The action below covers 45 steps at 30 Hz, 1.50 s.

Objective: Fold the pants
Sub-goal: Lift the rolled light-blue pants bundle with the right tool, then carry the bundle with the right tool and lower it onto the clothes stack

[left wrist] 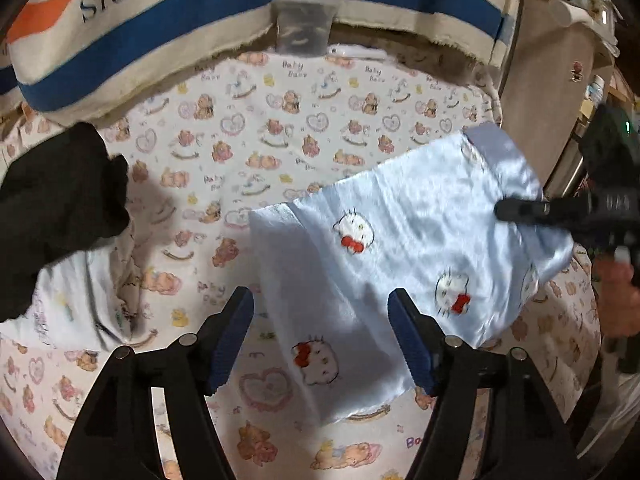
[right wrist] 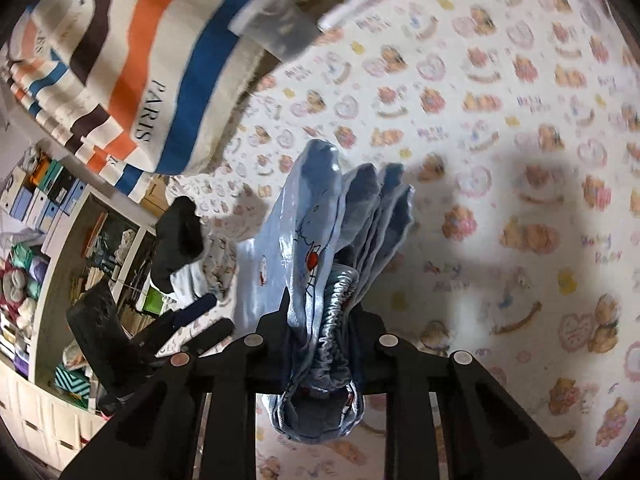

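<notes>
Light blue satin pants (left wrist: 400,216) with cat-face prints hang partly raised over the bear-print sheet (left wrist: 280,140). In the left wrist view my left gripper (left wrist: 320,340) is open, its blue pads (left wrist: 234,340) standing either side of the lower pant end without pressing it. My right gripper (left wrist: 508,210) reaches in from the right and holds the pants' far edge. In the right wrist view the right gripper (right wrist: 320,312) is shut on the bunched elastic waistband, and the pants (right wrist: 320,216) hang in folds beyond it. The left gripper (right wrist: 208,318) shows at lower left.
A striped "PARIS" cloth (left wrist: 160,40) lies along the back with a clear plastic tub (left wrist: 306,20) on it. A black garment (left wrist: 60,208) rests on white clothing at the left. Cluttered shelves (right wrist: 48,240) stand beyond the bed. A hand (left wrist: 616,296) is at the right edge.
</notes>
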Tool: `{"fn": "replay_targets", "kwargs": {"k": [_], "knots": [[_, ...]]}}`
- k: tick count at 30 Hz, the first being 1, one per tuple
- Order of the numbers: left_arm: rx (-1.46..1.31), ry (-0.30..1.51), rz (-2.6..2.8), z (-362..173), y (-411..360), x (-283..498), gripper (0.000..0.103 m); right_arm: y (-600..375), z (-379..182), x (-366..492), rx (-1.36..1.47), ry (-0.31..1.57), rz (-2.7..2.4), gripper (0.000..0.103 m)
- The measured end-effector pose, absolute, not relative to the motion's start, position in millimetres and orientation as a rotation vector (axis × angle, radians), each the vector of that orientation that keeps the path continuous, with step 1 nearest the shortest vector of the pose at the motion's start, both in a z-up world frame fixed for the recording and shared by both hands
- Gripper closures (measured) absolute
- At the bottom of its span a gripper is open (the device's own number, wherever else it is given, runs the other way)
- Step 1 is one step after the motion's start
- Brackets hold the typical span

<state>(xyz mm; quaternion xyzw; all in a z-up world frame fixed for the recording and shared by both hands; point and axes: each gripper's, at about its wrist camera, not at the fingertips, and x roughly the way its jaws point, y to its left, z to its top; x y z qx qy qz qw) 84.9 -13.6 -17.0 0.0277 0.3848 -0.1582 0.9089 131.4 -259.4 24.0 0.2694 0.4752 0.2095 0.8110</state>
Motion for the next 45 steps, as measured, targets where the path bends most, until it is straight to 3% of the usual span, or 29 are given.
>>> {"fn": "replay_targets", "kwargs": {"k": [17, 25, 33, 35, 39, 43, 45], "knots": [[-0.031, 0.618, -0.412, 47.4, 92.4, 61.1, 0.032, -181.9, 185.6, 122.3, 0.328, 0.914, 0.242, 0.081], [-0.131, 0.548, -0.255, 87.0, 215.3, 55.9, 0.032, -46.5, 235.8, 147.2, 0.242, 0.923, 0.330, 0.081], [-0.144, 0.466, -0.078, 134.6, 307.3, 33.9, 0.032, 73.5, 321.9, 179.9, 0.365, 0.713, 0.634, 0.081], [-0.153, 0.448, -0.053, 140.5, 322.5, 30.2, 0.032, 85.5, 302.5, 187.8, 0.386, 0.741, 0.661, 0.081], [-0.171, 0.434, -0.061, 133.3, 338.1, 35.4, 0.030, 99.7, 188.3, 213.3, 0.383, 0.871, 0.648, 0.081], [-0.166, 0.537, -0.105, 104.8, 329.4, 76.2, 0.030, 84.3, 48.4, 231.7, 0.447, 1.103, 0.525, 0.081], [-0.143, 0.588, -0.103, 88.2, 318.8, 100.0, 0.030, 65.0, 23.1, 235.2, 0.542, 1.100, 0.521, 0.081]]}}
